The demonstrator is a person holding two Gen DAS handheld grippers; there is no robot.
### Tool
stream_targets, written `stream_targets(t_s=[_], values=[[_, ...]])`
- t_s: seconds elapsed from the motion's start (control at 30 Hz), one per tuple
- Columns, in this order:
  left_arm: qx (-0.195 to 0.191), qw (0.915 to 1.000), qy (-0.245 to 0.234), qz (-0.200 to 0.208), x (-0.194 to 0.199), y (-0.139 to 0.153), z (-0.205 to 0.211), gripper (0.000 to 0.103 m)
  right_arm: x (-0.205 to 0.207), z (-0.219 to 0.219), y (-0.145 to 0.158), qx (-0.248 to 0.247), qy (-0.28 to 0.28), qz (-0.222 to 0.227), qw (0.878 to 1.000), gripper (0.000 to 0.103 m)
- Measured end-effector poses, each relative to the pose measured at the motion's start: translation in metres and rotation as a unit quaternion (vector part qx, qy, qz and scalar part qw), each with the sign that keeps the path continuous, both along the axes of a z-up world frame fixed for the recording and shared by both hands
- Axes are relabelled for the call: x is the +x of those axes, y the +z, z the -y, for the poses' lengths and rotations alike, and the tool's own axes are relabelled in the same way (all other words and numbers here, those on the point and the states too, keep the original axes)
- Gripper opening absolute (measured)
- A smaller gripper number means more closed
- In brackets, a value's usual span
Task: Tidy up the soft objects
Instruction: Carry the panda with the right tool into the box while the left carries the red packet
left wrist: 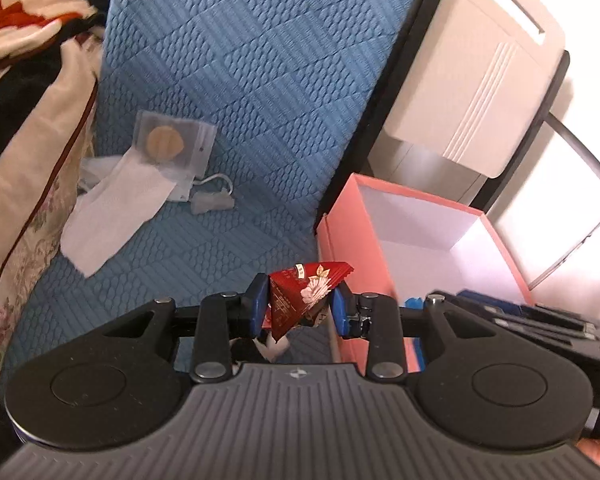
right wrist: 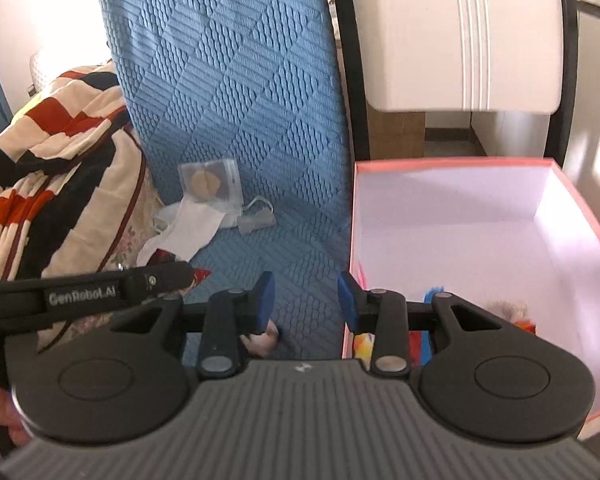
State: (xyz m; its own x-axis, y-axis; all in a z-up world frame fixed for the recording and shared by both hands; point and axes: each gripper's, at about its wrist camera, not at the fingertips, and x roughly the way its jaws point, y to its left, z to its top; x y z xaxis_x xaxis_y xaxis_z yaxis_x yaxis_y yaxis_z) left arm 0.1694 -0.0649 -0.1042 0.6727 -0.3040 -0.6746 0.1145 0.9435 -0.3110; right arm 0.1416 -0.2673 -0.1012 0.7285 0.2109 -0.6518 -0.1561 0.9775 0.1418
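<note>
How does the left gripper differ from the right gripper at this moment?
The left gripper is closed on a red printed packet; the right gripper has nothing between its pads. The left one is over the blue quilt, the right one nearer the pink box. Both have blue pads.

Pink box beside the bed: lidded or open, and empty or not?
Open and not empty. The pink box has no lid, its white inside shows, and a few colourful items lie at its near end.

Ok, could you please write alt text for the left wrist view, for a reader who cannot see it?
The left gripper pinches a red packet above a blue quilted cover, beside an open pink box. Farther back lie white tissue and a clear pouch.
</note>
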Motion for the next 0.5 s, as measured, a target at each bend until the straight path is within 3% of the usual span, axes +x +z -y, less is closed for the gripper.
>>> stream_targets(t_s=[0.5], values=[[0.003, 0.9986, 0.039, -0.037, -0.008, -0.054, -0.049, 0.038, -0.013, -0.037, -0.051, 0.018, 0.025, -0.054, 0.998, 0.039]])
